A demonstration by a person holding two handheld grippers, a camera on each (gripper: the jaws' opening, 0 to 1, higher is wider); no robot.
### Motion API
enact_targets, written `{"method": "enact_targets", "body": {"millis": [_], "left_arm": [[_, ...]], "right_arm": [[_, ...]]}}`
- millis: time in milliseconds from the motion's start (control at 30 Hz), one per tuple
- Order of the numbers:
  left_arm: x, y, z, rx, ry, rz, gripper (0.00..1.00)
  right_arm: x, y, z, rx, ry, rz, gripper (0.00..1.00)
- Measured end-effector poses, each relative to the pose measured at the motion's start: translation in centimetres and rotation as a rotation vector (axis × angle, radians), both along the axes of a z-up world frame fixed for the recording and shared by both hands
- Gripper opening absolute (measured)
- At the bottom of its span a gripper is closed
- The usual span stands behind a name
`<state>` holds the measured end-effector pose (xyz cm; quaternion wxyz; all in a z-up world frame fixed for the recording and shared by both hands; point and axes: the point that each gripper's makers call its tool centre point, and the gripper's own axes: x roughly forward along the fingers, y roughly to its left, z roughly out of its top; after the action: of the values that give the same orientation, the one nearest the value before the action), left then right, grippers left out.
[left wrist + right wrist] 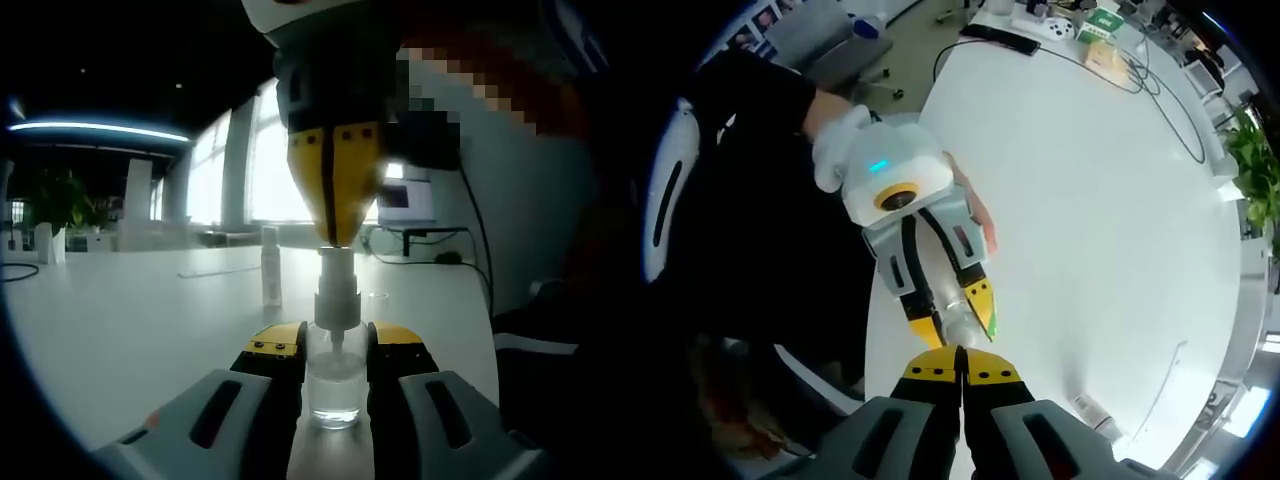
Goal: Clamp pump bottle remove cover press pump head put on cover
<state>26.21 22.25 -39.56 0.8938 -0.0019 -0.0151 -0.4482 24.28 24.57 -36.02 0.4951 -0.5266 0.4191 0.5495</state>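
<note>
Bottle clamped, cover off, pump press in hand.

Your left tool (335, 385) grips the clear bottle (334, 385) by its body, upright on the white surface (150, 300). Your right tool (335, 238) comes down from above with its jaws closed together, tips on the bare pump head (335, 262), so you seem to be at the pressing step. A small clear piece (377, 297) just behind the bottle may be the cover; I cannot tell for sure. Putting the cover on is left.
</note>
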Motion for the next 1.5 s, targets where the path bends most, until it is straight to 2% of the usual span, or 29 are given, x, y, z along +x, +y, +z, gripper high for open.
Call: {"method": "enact_targets", "body": {"millis": [900,1333,1500], "left_arm": [[-0.02,-0.02,0.01,0.0,0.0,0.0,0.15],[0.03,0.05,-0.03,-0.001,0.002,0.001,0.15],[0.03,0.08,-0.02,-0.001,0.002,0.001,0.15]], "right_arm": [[0.02,-0.09,0.01,0.0,-0.004,-0.009,0.0],[0.03,-0.09,-0.64,-0.028,0.0,-0.035,0.0],[-0.2,0.02,-0.69,-0.046,-0.021,-0.005,0.0]]}}
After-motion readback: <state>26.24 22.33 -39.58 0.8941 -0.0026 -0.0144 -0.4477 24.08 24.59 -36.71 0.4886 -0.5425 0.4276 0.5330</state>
